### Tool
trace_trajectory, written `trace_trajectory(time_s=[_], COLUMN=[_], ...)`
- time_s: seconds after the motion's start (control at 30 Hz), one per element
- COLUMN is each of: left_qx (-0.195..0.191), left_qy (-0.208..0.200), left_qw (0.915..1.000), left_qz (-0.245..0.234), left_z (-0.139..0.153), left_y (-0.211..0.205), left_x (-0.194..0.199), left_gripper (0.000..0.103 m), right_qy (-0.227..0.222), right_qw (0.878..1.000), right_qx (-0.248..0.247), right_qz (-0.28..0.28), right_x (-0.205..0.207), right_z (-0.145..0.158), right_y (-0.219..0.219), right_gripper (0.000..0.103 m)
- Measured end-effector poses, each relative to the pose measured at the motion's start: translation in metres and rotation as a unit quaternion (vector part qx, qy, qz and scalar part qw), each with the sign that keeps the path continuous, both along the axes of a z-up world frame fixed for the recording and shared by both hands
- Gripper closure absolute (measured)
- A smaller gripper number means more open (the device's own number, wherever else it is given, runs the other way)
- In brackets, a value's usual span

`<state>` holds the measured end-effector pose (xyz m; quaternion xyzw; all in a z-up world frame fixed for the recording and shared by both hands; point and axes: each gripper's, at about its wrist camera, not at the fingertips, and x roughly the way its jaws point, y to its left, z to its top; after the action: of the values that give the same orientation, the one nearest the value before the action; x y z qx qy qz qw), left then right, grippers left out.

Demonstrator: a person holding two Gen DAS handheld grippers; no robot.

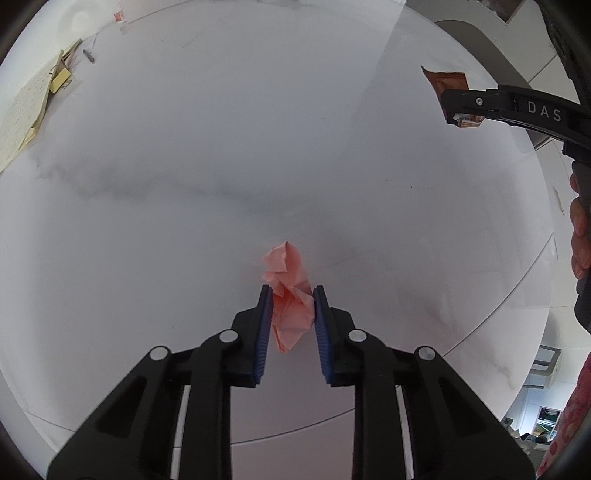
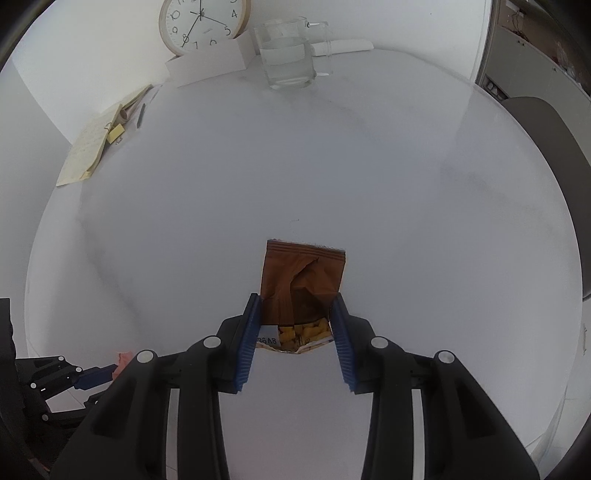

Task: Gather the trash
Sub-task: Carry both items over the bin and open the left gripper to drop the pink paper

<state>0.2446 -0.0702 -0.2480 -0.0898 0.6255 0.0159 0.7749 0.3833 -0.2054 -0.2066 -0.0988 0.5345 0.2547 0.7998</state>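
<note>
My left gripper (image 1: 291, 293) is shut on a crumpled pink paper (image 1: 290, 295) and holds it between the blue pads above the white round table (image 1: 221, 166). My right gripper (image 2: 295, 301) is shut on a brown snack wrapper (image 2: 304, 280), with its yellow printed end between the pads. In the left wrist view the right gripper (image 1: 452, 107) shows at the upper right with the wrapper (image 1: 445, 83) in it. In the right wrist view the left gripper (image 2: 110, 373) and a bit of the pink paper (image 2: 123, 358) show at the lower left.
A glass jug of water (image 2: 288, 55), a wall clock (image 2: 203, 26) leaning on a white box (image 2: 207, 66), and yellowish notepads with a pen (image 2: 96, 144) stand at the table's far side. A grey chair (image 2: 550, 166) stands at the right edge.
</note>
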Motion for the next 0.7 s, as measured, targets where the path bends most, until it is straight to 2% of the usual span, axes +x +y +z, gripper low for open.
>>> trace_trajectory(time_s=[0.17,0.3,0.43,0.6,0.7], left_qx=[-0.017,-0.039,-0.045,-0.040,-0.047], left_qy=[-0.023,-0.042,-0.055,-0.074,-0.089], left_qw=[0.9996,0.9983,0.9971,0.9953,0.9923], left_qz=[-0.003,-0.011,-0.025,-0.048,-0.071], left_z=[0.017,0.034,0.050,0.070,0.083], left_y=[0.011,0.030,0.046,0.052,0.045], left_x=[-0.009,-0.029,-0.046,-0.063,-0.080], left_gripper=[0.082,0.082,0.082,0.082,0.082], right_qy=[-0.001,-0.002,-0.003,-0.018,-0.032], right_qw=[1.000,1.000,1.000,0.998,0.996], right_qx=[0.003,0.008,0.014,0.024,0.028], right_qz=[-0.005,-0.011,-0.026,-0.053,-0.075], right_x=[-0.009,-0.022,-0.044,-0.083,-0.125], right_z=[0.006,0.011,0.017,0.037,0.055], right_y=[0.000,-0.005,-0.008,-0.020,-0.031], right_gripper=[0.065,0.065,0.065,0.065,0.065])
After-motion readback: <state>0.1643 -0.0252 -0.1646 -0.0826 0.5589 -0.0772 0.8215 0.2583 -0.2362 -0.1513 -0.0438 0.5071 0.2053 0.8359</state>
